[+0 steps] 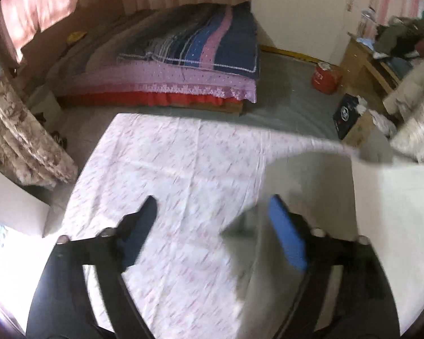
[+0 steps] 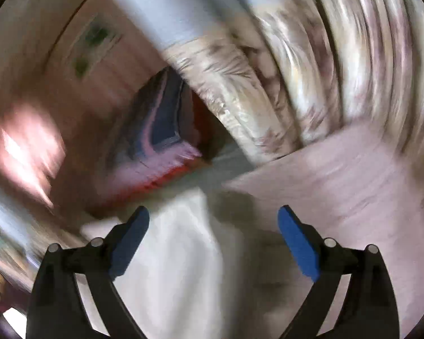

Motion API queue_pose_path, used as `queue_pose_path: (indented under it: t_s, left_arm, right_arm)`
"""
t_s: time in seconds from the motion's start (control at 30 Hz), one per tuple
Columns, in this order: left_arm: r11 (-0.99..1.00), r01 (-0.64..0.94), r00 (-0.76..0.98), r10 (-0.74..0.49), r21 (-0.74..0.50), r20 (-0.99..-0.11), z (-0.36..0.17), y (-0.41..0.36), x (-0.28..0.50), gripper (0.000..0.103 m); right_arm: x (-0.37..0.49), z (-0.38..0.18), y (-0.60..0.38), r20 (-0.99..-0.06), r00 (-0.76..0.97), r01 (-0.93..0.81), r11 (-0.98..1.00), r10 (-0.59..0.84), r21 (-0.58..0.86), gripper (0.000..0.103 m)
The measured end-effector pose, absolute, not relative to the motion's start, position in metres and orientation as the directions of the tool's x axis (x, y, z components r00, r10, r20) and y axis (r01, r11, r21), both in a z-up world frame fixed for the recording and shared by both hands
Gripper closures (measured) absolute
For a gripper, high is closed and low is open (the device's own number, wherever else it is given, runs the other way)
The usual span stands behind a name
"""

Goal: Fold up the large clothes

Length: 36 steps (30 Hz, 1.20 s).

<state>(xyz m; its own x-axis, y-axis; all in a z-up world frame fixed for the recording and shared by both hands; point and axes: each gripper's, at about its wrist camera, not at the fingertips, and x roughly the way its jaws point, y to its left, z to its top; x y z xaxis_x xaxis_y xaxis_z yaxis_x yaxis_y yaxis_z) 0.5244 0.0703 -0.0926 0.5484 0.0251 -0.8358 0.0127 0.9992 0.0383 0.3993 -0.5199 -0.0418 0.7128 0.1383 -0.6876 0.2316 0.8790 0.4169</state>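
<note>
A large white cloth with a small pink print [image 1: 178,175] lies spread flat on a white surface [image 1: 395,212] in the left wrist view. One corner of it stretches out to the right in a thin strip [image 1: 319,142]. My left gripper [image 1: 212,212] is open and empty above the near part of the cloth. My right gripper [image 2: 213,220] is open and empty. Its view is heavily blurred; the pale pink cloth [image 2: 339,169] shows to the right and a white surface [image 2: 178,254] lies below the fingers.
A bed [image 1: 169,65] with striped blue and pink blankets stands beyond the cloth. A floral curtain [image 1: 22,141] hangs at the left. A red container [image 1: 325,77], a dark box [image 1: 346,114] and a cluttered wooden desk [image 1: 381,56] are at the right on the grey floor.
</note>
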Motion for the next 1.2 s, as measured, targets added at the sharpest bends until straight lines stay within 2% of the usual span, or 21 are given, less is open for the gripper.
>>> queue_pose_path:
  t_s: [0.07, 0.17, 0.33, 0.37, 0.4, 0.43, 0.47, 0.5, 0.57, 0.67, 0.7, 0.77, 0.83, 0.87, 0.9, 0.93, 0.97, 1.03, 1.07, 1.1, 1.2]
  left_arm:
    - [0.997, 0.068, 0.553, -0.013, 0.030, -0.833, -0.094, 0.068, 0.495, 0.014]
    - [0.991, 0.135, 0.554, -0.071, 0.005, -0.829, -0.104, 0.056, 0.446, 0.009]
    - [0.980, 0.190, 0.532, -0.157, -0.064, -0.832, -0.128, 0.037, 0.391, 0.010]
    - [0.979, 0.190, 0.535, -0.171, -0.080, -0.828, -0.130, 0.035, 0.389, 0.016]
    - [0.972, 0.198, 0.519, -0.212, -0.125, -0.828, -0.132, 0.032, 0.387, 0.045]
    - [0.973, 0.189, 0.511, -0.211, -0.130, -0.833, -0.131, 0.028, 0.389, 0.058]
    - [0.980, 0.171, 0.522, -0.181, -0.105, -0.833, -0.128, 0.026, 0.390, 0.067]
    - [0.981, 0.169, 0.535, -0.175, -0.098, -0.826, -0.118, 0.025, 0.392, 0.087]
    - [0.970, 0.171, 0.543, -0.241, -0.175, -0.805, -0.097, 0.035, 0.396, 0.096]
    - [0.953, 0.188, 0.579, -0.302, -0.236, -0.757, -0.053, 0.056, 0.394, 0.095]
    - [0.949, 0.211, 0.573, -0.314, -0.234, -0.757, -0.041, 0.059, 0.388, 0.095]
    - [0.947, 0.274, 0.553, -0.300, -0.170, -0.777, -0.036, 0.051, 0.373, 0.095]
    - [0.950, 0.294, 0.494, -0.243, -0.102, -0.835, -0.064, 0.036, 0.369, 0.087]
    - [0.956, 0.287, 0.461, -0.201, -0.070, -0.864, -0.084, 0.030, 0.371, 0.084]
    - [0.963, 0.265, 0.422, -0.160, -0.047, -0.892, -0.109, 0.027, 0.376, 0.075]
    - [0.969, 0.243, 0.413, -0.149, -0.049, -0.898, -0.124, 0.030, 0.381, 0.061]
    - [0.973, 0.224, 0.431, -0.143, -0.048, -0.891, -0.129, 0.035, 0.382, 0.053]
    - [0.987, 0.160, 0.534, -0.080, 0.008, -0.841, -0.121, 0.046, 0.373, 0.021]
    - [0.991, 0.134, 0.575, -0.064, 0.016, -0.816, -0.114, 0.050, 0.365, 0.015]
    - [0.993, 0.116, 0.615, -0.068, 0.005, -0.785, -0.105, 0.052, 0.352, 0.004]
    - [0.989, 0.145, 0.651, -0.116, -0.028, -0.750, -0.100, 0.041, 0.329, 0.003]
  right_arm:
    - [0.368, -0.050, -0.495, -0.719, 0.694, 0.170, 0.958, 0.049, 0.229, 0.010]
    - [0.324, -0.066, -0.474, -0.732, 0.682, 0.120, 0.988, -0.014, 0.094, 0.010]
    - [0.279, -0.098, -0.471, -0.742, 0.663, 0.105, 0.968, 0.102, 0.227, 0.010]
    - [0.275, -0.108, -0.470, -0.741, 0.658, 0.098, 0.959, 0.138, 0.266, 0.011]
    - [0.274, -0.114, -0.466, -0.728, 0.662, 0.076, 0.950, 0.180, 0.304, 0.022]
    - [0.275, -0.117, -0.463, -0.718, 0.663, 0.056, 0.943, 0.210, 0.328, 0.035]
    - [0.280, -0.118, -0.458, -0.717, 0.658, 0.041, 0.939, 0.232, 0.341, 0.076]
    - [0.284, -0.116, -0.456, -0.703, 0.658, 0.020, 0.927, 0.270, 0.375, 0.086]
    - [0.287, -0.094, -0.458, -0.656, 0.715, 0.012, 0.933, 0.243, 0.359, 0.090]
    - [0.274, -0.057, -0.476, -0.567, 0.785, -0.008, 0.919, 0.250, 0.394, 0.091]
    - [0.269, -0.052, -0.478, -0.563, 0.786, -0.015, 0.919, 0.255, 0.394, 0.091]
    - [0.264, -0.060, -0.480, -0.614, 0.754, 0.008, 0.931, 0.235, 0.365, 0.091]
    - [0.268, -0.091, -0.476, -0.705, 0.687, 0.059, 0.952, 0.179, 0.299, 0.090]
    - [0.270, -0.111, -0.475, -0.749, 0.645, 0.081, 0.961, 0.153, 0.266, 0.087]
    - [0.270, -0.125, -0.476, -0.758, 0.638, 0.098, 0.963, 0.133, 0.252, 0.079]
    - [0.267, -0.127, -0.477, -0.753, 0.645, 0.103, 0.962, 0.131, 0.255, 0.075]
    - [0.262, -0.124, -0.479, -0.734, 0.669, 0.104, 0.963, 0.118, 0.250, 0.066]
    - [0.248, -0.109, -0.480, -0.703, 0.710, 0.133, 0.972, 0.043, 0.194, 0.057]
    - [0.240, -0.099, -0.479, -0.685, 0.728, 0.144, 0.977, 0.004, 0.160, 0.050]
    - [0.230, -0.090, -0.476, -0.656, 0.755, 0.143, 0.980, -0.017, 0.139, 0.038]
    - [0.217, -0.077, -0.457, -0.580, 0.814, 0.111, 0.988, -0.029, 0.107, 0.019]
